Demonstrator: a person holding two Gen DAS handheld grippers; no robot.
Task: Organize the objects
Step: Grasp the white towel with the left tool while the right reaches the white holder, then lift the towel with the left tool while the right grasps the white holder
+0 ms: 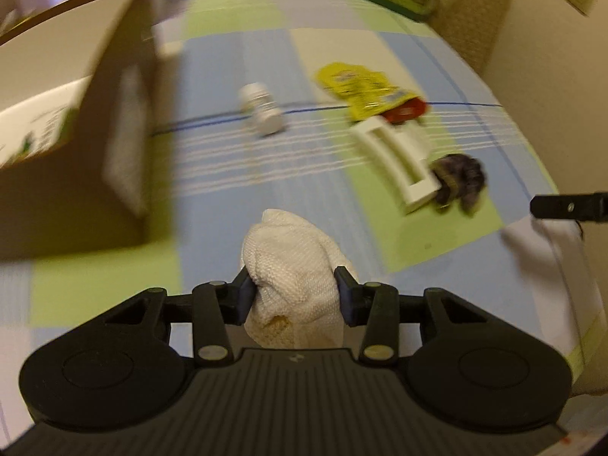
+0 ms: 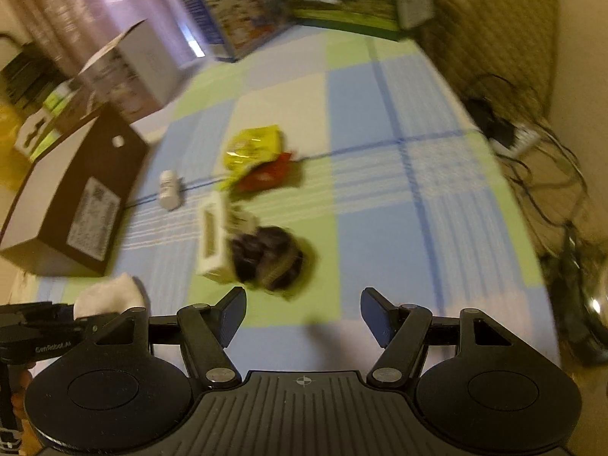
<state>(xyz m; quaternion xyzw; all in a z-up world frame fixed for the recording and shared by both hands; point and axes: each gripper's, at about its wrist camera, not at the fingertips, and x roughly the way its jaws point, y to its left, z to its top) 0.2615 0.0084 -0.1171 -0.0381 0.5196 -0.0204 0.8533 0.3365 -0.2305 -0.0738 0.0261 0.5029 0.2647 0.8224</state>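
White cloth [image 1: 294, 266] sits gripped between the pads of the left gripper [image 1: 294, 292]. Ahead of it lie a bottle [image 1: 262, 108], a yellow bag [image 1: 359, 89] and a white box [image 1: 397, 159]. Right gripper [image 2: 303, 313] stands released over the checked sheet [image 2: 380, 209], a dark bundle [image 2: 268, 258] just ahead.

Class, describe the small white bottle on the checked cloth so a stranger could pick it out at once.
Start at the brown cardboard box on the checked cloth. Just beside it lies the white bottle, on its side on the dark blue stripe. It alone is round; the nearby yellow packet is flat.
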